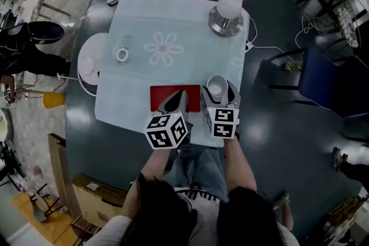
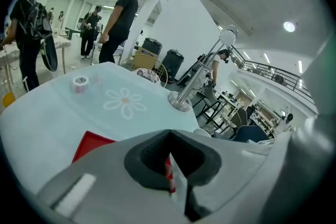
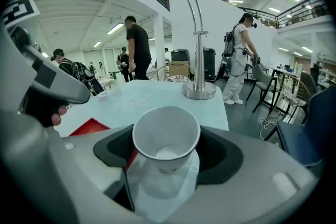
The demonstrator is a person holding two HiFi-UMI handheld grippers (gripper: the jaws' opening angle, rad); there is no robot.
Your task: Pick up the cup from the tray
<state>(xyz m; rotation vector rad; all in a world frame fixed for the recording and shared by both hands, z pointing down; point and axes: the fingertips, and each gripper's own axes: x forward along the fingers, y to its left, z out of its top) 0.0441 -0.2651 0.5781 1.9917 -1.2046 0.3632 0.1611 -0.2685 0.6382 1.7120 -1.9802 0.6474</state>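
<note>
Cup (image 1: pixel 218 87) standing between the right gripper's (image 1: pixel 221 96) jaws, which are gaping wide around it and not pressing. It is sitting just off the red tray's (image 1: pixel 164 98) right edge, near the table's (image 1: pixel 173 20) front edge. Left gripper (image 1: pixel 180 96) is hanging clenched and empty over the tray. Lamp (image 1: pixel 230 8) standing at the far right corner.

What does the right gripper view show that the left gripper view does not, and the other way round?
Only the right gripper view: the white paper cup, upright and empty, standing between open jaws. Only the left gripper view: jaws drawn together with nothing held, and a sliver of the red tray showing past them. Both: the red tray, the chrome lamp, the tape roll and the flower-print tablecloth.
</note>
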